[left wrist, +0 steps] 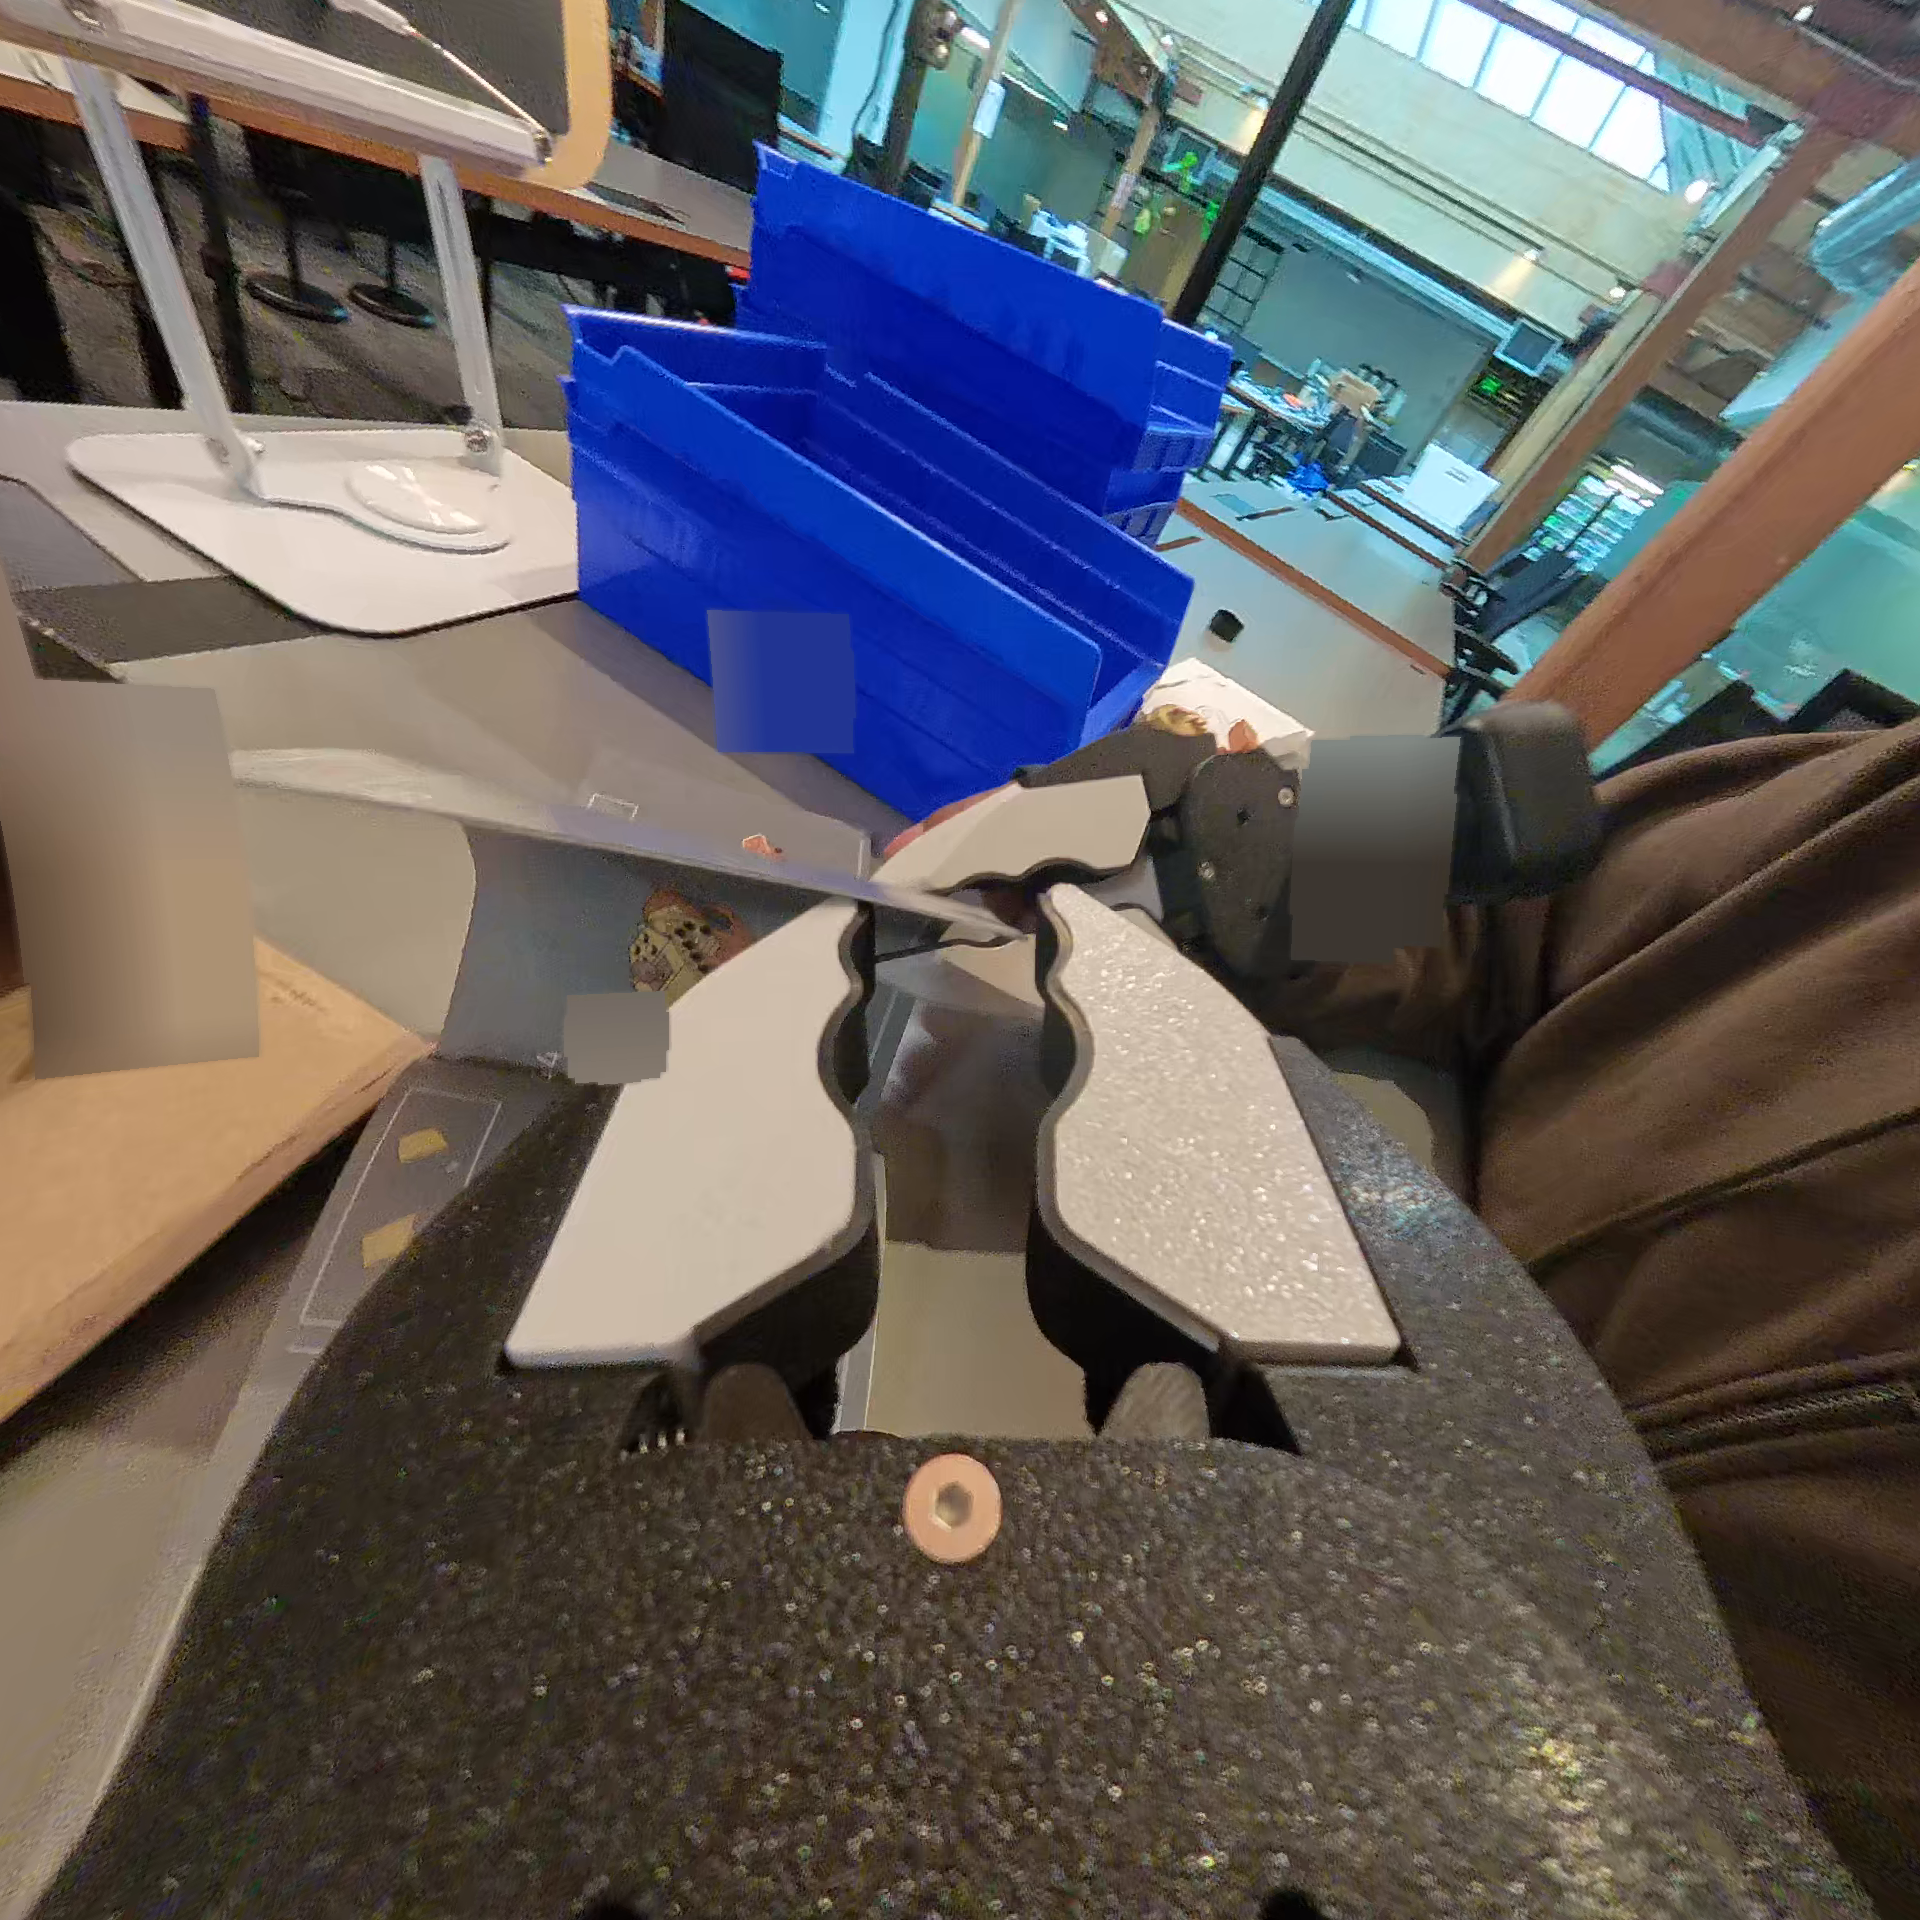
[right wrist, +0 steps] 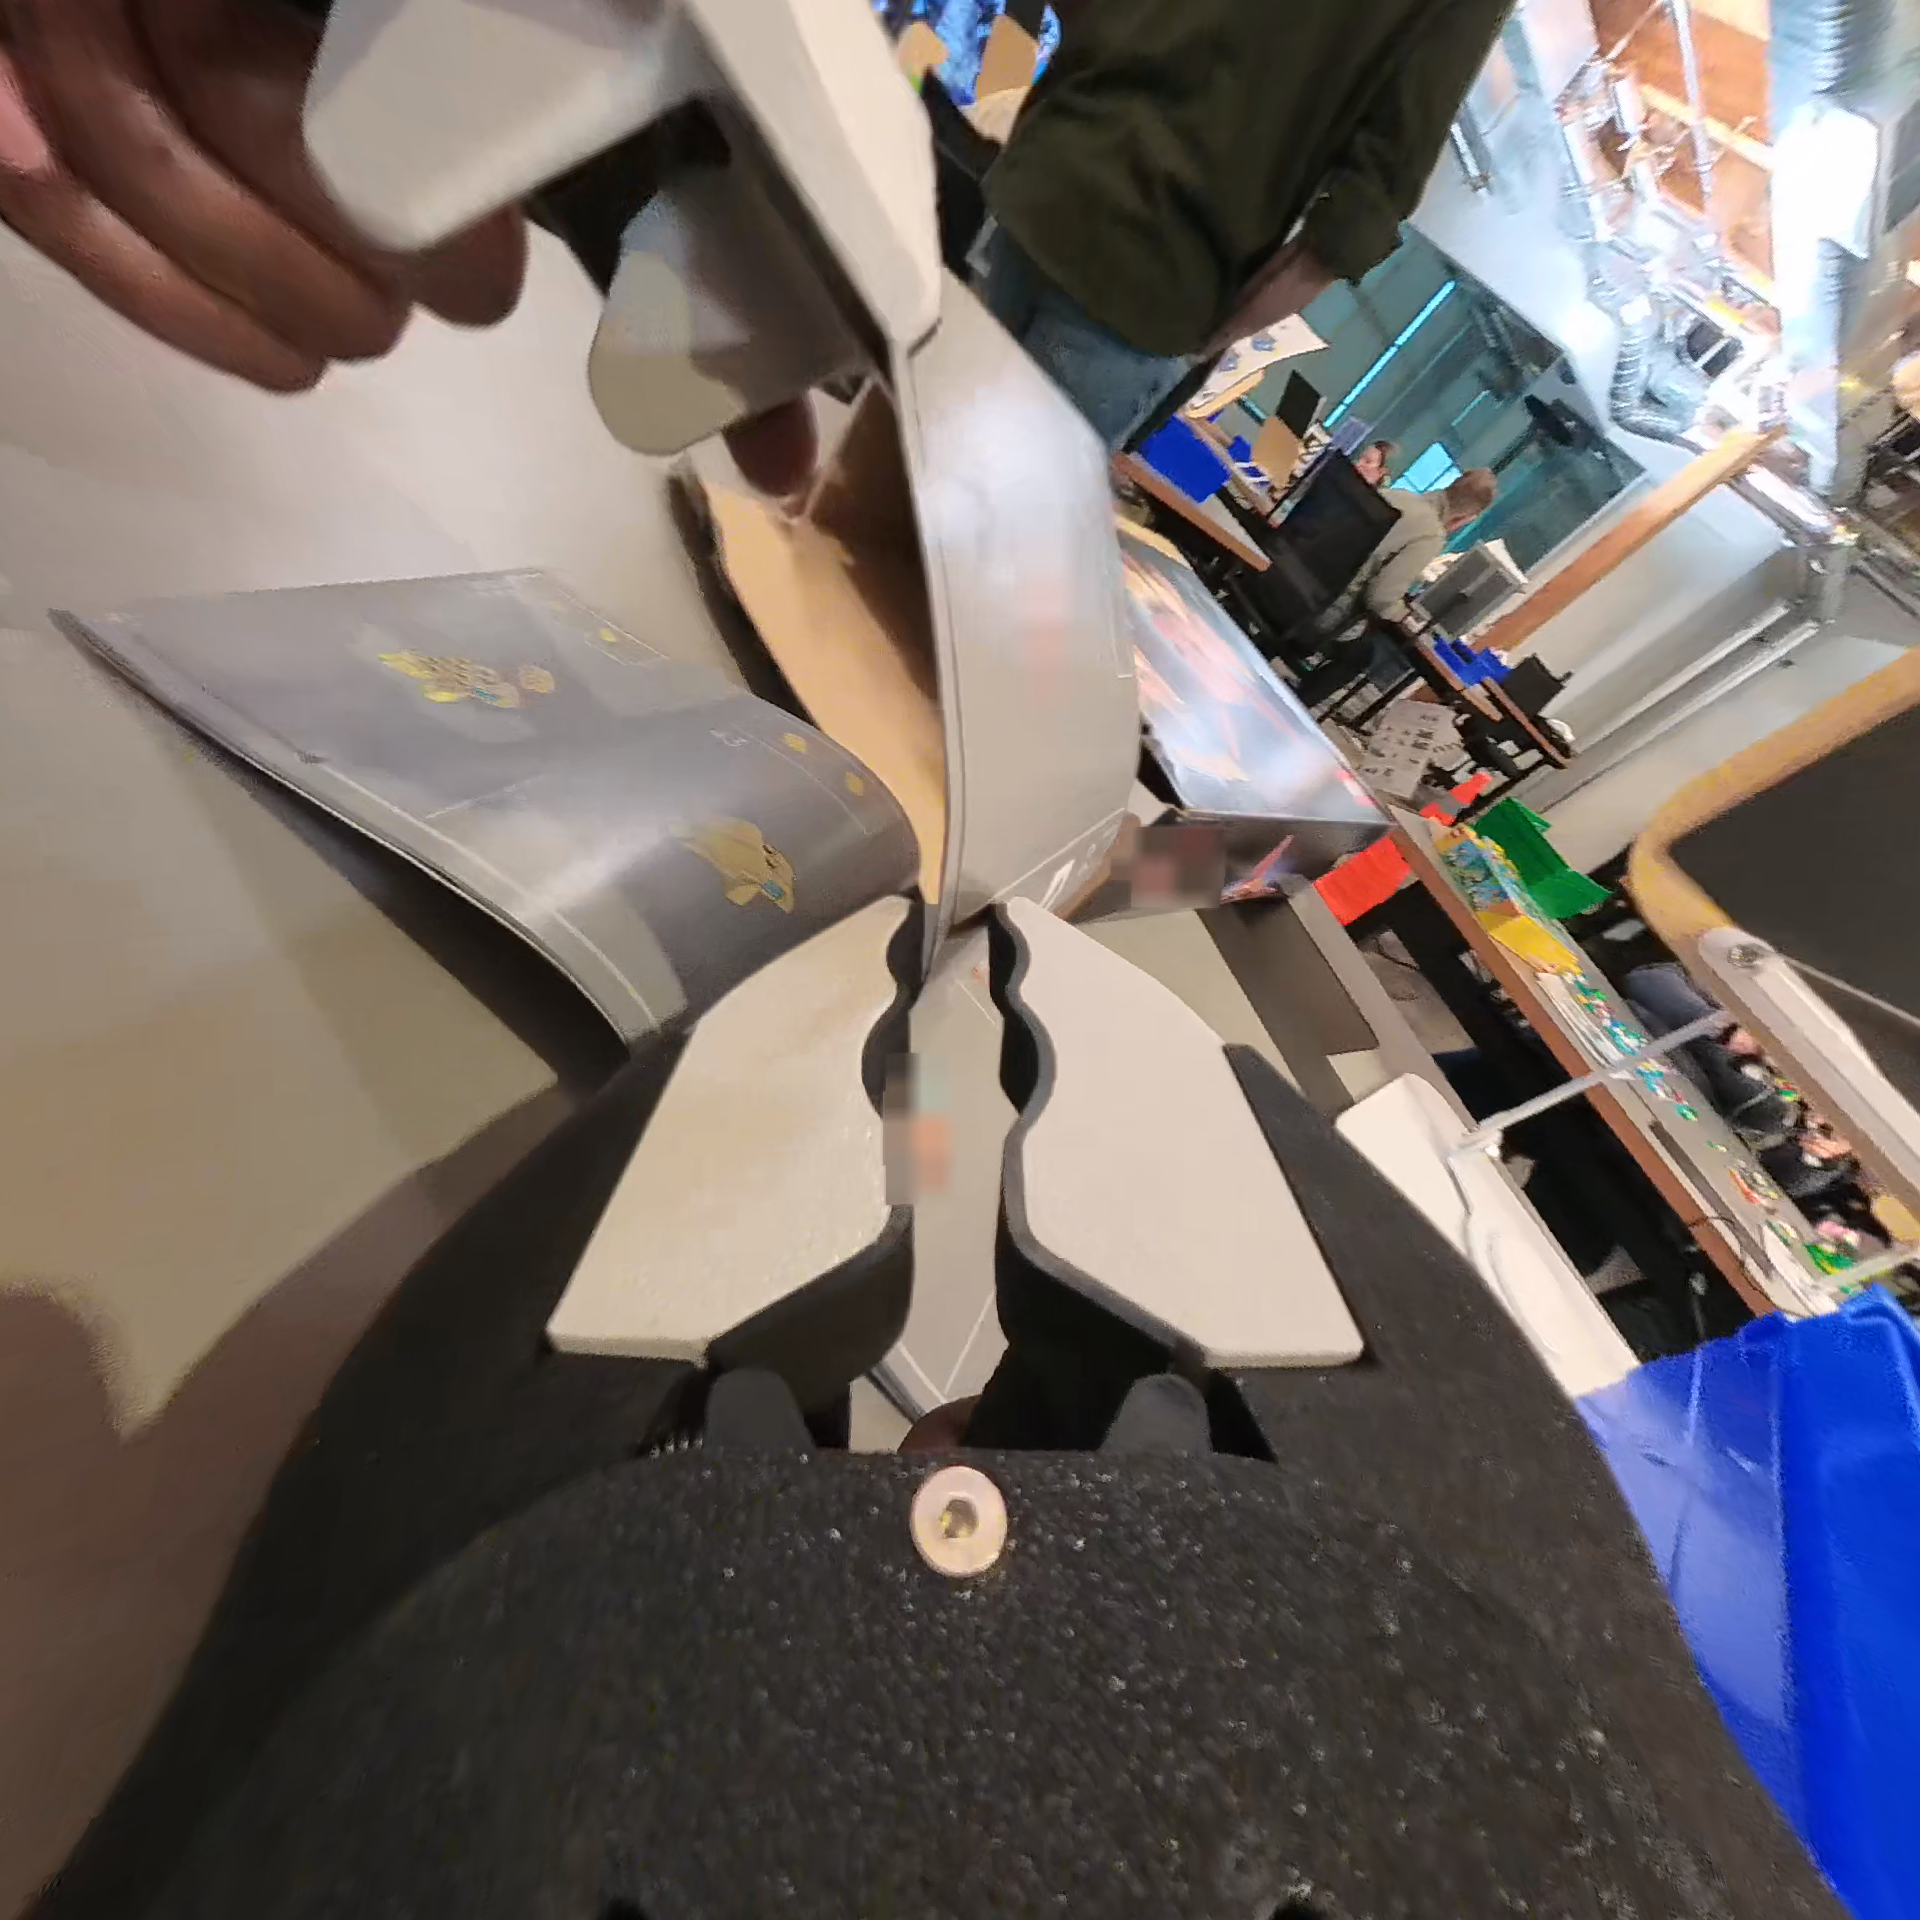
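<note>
An open grey booklet (right wrist: 468,727) with small yellow figures lies on a pale table (right wrist: 208,1039). One page (right wrist: 1018,623) is lifted and curls upward. My right gripper (right wrist: 956,920) has this page's edge between its fingers. The page lies against the left finger (right wrist: 790,1039), and a narrow gap stays on the other side. In the left wrist view the same page (left wrist: 571,821) runs from the left to my left gripper (left wrist: 951,920). Its fingers stand apart with the page's corner between the tips, not pressed. The right gripper (left wrist: 1029,862) shows just beyond. The left gripper (right wrist: 727,312) shows at the top of the right wrist view.
Stacked blue bins (left wrist: 883,520) stand behind the booklet, with a white stand base (left wrist: 312,520) to their left. A brown board (left wrist: 156,1164) lies at the left. A brown sleeve (left wrist: 1714,1039) fills the right. Another blue bin (right wrist: 1766,1558) and a person in dark green (right wrist: 1195,156) show in the right wrist view. There is about 7 centimetres between the tips of the two grippers.
</note>
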The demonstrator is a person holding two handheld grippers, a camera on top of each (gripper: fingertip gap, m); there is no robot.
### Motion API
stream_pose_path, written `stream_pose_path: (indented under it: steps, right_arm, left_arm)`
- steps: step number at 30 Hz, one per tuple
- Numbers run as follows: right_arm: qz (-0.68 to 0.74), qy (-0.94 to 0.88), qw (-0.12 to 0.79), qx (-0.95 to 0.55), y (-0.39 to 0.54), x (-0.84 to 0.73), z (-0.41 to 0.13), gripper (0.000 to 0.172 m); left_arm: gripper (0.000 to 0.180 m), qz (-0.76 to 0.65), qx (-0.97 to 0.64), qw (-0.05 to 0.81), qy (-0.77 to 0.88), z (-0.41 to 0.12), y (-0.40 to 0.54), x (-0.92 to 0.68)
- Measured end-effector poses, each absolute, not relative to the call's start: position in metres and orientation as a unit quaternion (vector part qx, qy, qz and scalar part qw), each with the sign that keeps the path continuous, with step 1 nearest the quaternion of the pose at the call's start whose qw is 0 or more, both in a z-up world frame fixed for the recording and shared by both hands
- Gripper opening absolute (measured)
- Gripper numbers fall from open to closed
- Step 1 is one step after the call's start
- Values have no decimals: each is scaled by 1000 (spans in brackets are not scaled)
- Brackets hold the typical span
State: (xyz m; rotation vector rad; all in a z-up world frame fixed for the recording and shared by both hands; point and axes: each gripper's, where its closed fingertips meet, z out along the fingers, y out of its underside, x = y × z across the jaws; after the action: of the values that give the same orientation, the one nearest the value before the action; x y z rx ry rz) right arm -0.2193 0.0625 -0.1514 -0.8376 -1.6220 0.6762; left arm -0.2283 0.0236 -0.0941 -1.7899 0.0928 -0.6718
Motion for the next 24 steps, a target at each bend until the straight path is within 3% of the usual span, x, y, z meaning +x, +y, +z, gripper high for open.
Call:
stream_pose_path:
  steps: [11, 24]
  right_arm:
    - [214, -671, 614, -357, 88, -212, -168, 7]
    - [243, -668, 591, -382, 90, -214, -176, 7]
  left_arm:
    - [27, -465, -669, 578, -46, -90, 67, -256]
    - [16, -491, -629, 595, -102, -103, 70, -266]
